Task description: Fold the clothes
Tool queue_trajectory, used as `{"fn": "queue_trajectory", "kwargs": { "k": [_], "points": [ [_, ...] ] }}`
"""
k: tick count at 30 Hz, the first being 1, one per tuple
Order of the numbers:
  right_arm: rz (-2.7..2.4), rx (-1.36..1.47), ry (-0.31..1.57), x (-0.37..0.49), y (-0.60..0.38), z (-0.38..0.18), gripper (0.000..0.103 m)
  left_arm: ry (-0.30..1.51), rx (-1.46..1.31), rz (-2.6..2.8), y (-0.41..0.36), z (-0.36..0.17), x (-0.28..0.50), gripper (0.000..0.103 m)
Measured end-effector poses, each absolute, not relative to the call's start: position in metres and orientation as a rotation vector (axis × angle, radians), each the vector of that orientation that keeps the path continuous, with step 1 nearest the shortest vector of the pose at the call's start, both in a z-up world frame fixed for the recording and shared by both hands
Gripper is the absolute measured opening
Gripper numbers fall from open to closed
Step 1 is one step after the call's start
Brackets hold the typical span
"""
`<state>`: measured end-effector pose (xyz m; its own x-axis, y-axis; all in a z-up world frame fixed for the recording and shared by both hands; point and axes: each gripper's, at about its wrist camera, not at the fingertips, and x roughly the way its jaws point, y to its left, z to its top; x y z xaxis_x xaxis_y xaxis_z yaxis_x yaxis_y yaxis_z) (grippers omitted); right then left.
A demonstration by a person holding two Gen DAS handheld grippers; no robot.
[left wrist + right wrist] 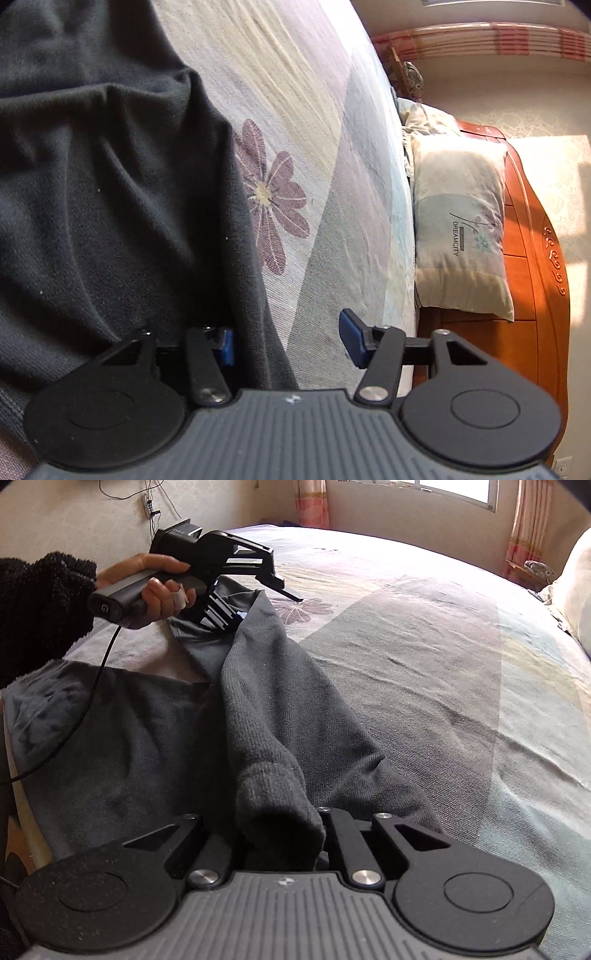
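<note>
Dark grey sweater [280, 716] on bed [443, 657]: right tool [284, 834] clamped on fabric; left tool [290, 341] half-open astride edge; close squarely before lifting

A pale bedsheet [325, 122] in blocks of cream, lilac, blue and grey covers the bed, printed with a purple daisy-like flower [271, 206] with a yellow centre. At the bed's head a pale rectangular pillow [460, 221] bearing the word DREAMCITY leans against a glossy orange-brown carved wooden headboard [532, 258], with a second, crumpled pillow [424, 118] beside it. Pink checked curtains [526, 524] hang by a bright window [458, 489]. A white power strip [146, 504] with dangling wires is fixed to the cream wall.
</note>
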<state>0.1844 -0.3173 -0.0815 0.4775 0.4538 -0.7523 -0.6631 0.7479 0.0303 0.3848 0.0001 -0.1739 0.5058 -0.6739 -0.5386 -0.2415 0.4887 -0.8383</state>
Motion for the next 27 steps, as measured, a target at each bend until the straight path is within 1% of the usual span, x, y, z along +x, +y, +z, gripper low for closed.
{"fn": "queue_trajectory", "kwargs": {
  "k": [2,4,5,6,8,13,14,16,22,27],
  "points": [
    [0.689,-0.298,0.82,0.181,-0.316,-0.083,0.01,1.049,-1.058,-0.319,0.001,-0.177,0.383,0.052],
    [0.684,-0.299,0.819,0.18,-0.315,-0.084,0.01,1.051,-1.049,-0.307,0.001,-0.18,0.382,0.032],
    [0.682,-0.295,0.819,0.18,-0.316,-0.084,0.01,1.05,-1.057,-0.3,0.003,-0.184,0.38,0.024],
    [0.681,-0.294,0.819,0.18,-0.316,-0.084,0.01,1.046,-1.079,-0.291,0.005,-0.19,0.377,0.009],
    [0.677,-0.293,0.818,0.18,-0.316,-0.084,0.01,1.035,-1.105,-0.279,0.009,-0.199,0.372,0.009],
    [0.671,-0.293,0.821,0.181,-0.314,-0.085,0.01,1.05,-1.042,-0.252,0.002,-0.186,0.377,0.008],
    [0.67,-0.297,0.82,0.181,-0.314,-0.085,0.01,1.05,-1.024,-0.249,0.001,-0.182,0.377,0.008],
    [0.667,-0.311,0.817,0.181,-0.311,-0.084,0.01,1.043,-0.991,-0.245,-0.002,-0.171,0.376,0.003],
    [0.642,-0.374,0.783,0.175,-0.31,-0.077,0.009,0.973,-0.891,-0.261,-0.003,-0.129,0.355,0.002],
    [0.646,-0.366,0.738,0.166,-0.323,-0.058,0.009,0.911,-0.84,-0.243,0.005,-0.104,0.318,0.002]
  ]
}}
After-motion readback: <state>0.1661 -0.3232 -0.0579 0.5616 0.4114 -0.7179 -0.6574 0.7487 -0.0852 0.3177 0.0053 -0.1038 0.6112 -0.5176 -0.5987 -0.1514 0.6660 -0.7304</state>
